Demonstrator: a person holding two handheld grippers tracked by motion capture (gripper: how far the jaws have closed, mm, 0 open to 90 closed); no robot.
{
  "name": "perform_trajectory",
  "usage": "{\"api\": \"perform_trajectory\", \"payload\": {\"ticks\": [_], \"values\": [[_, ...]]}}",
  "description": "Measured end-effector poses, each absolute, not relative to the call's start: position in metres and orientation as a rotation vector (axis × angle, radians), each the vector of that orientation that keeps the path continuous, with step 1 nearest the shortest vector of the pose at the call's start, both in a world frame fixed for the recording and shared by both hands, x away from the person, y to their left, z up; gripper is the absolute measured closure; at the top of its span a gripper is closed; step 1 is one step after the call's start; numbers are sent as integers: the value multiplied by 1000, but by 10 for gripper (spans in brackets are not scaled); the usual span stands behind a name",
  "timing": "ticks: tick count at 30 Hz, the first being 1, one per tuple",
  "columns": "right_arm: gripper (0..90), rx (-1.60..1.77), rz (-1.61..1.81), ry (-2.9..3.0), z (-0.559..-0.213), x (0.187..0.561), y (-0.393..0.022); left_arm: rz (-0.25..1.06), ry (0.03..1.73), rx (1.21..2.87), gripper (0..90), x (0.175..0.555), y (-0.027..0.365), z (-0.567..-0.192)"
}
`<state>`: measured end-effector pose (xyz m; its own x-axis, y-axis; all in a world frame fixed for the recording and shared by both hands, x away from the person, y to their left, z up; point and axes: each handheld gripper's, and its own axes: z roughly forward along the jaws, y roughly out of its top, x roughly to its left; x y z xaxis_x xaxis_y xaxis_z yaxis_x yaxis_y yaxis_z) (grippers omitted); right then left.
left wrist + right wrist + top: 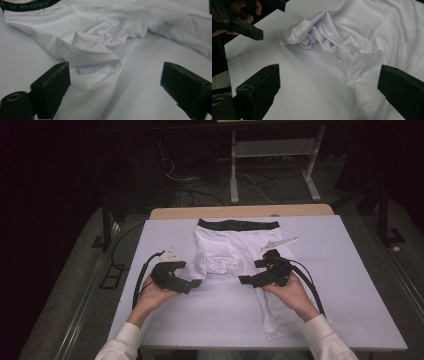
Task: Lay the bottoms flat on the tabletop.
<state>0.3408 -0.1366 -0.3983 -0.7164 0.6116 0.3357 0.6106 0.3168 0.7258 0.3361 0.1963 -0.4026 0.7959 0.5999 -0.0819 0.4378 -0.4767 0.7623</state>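
Your two grippers flank crumpled white boxer briefs on the table.

High view: the white boxer briefs lie mid-table, your left gripper and right gripper beside the crotch.
Left gripper view: jaws wide, bunched leg hem between them, ungripped.
Right gripper view: jaws wide, nothing pinched, over the other leg.

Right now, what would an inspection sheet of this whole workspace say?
Surface: pale table, flat, wooden edge at the far side.
Job's things: white shorts with black waistband, rumpled in the middle, one leg bunched up, the other stretched toward the person.
Clutter: nothing seen.
Grippers: left gripper open beside the bunched leg; right gripper open over the stretched leg; neither pinches cloth.
Cables: black cable trails from each gripper; more lie tangled on the floor behind.
Surroundings: dark room, white metal frame beyond the table.
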Motion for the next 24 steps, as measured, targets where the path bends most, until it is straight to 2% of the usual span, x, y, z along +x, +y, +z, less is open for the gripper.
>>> {"api": "perform_trajectory", "payload": {"ticks": [2, 6, 11, 12, 15, 18, 19, 24], "values": [[42, 1179, 1406, 2555, -401, 342, -132, 264, 740, 2187, 149, 334, 193, -410], [42, 1174, 1411, 2572, -406, 344, -123, 327, 658, 2261, 329, 331, 185, -420], [42, 1171, 1402, 2589, -410, 346, -115, 431, 621, 2382, 487, 334, 171, -431], [42, 1170, 1408, 2590, -411, 346, -114, 443, 634, 2392, 567, 335, 169, -433], [43, 1182, 1408, 2593, -413, 347, -113, 461, 650, 2427, 676, 340, 166, -437], [42, 1185, 1401, 2597, -414, 347, -113, 416, 672, 2436, 847, 345, 166, -434], [42, 1185, 1399, 2598, -414, 347, -113, 388, 675, 2431, 877, 346, 166, -431], [42, 1190, 1390, 2603, -413, 345, -115, 288, 639, 2373, 885, 343, 161, -407]]}}
